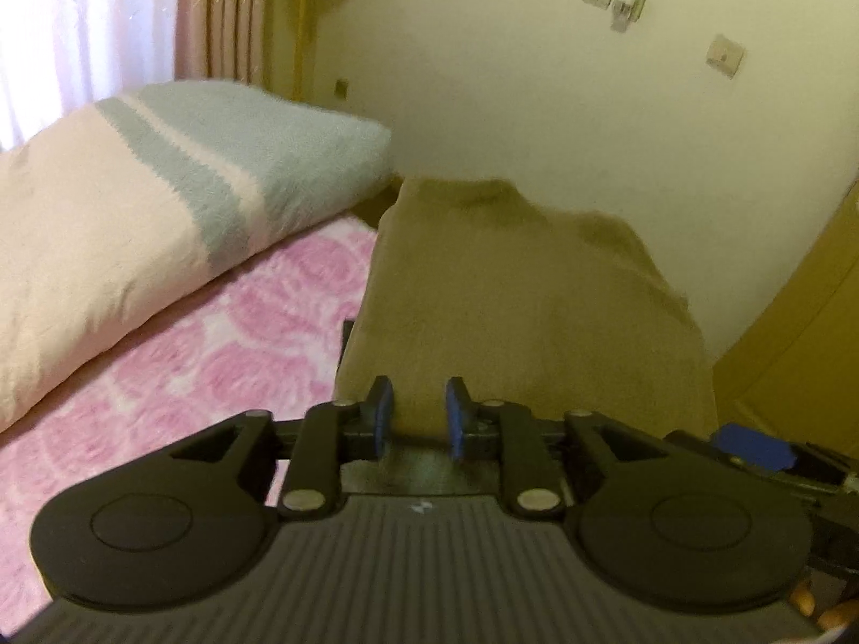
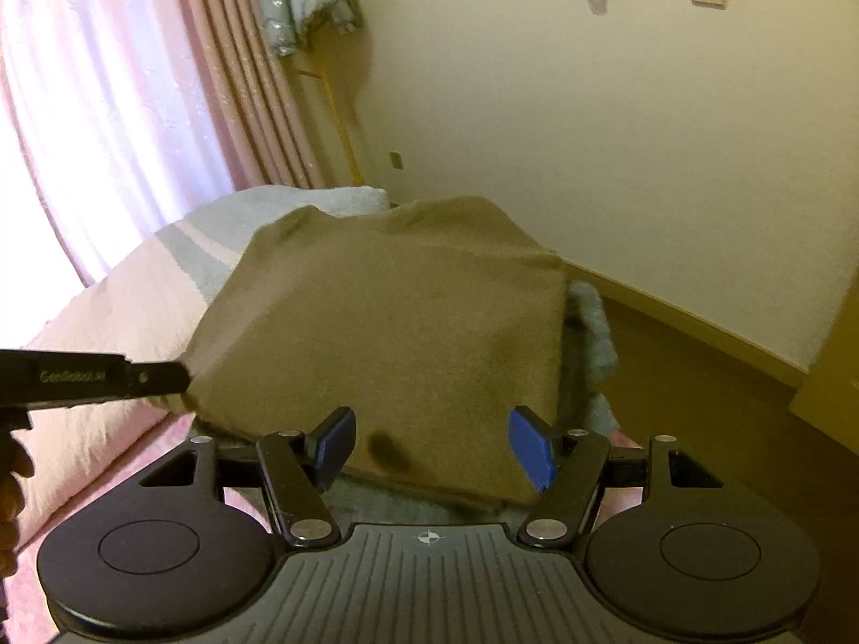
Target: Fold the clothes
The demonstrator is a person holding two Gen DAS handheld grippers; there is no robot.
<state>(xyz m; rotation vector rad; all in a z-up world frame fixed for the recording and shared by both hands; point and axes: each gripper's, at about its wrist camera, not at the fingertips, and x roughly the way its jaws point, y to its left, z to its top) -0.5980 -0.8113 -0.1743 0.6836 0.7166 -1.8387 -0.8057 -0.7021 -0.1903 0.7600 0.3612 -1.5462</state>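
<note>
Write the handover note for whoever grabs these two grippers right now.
Left gripper: fingers narrowly apart at the near edge of the brown garment; no firm pinch shows.
Right gripper: fingers wide open, holding nothing, garment edge between them.
Garment: lies bunched on the pink floral bedspread, beside the pink and grey pillow. Another greyish cloth shows at its right edge.
Done: it looks at least partly folded; how many folds I cannot tell.
Left: check the fold, square it up, then the other cloth, probably.
</note>
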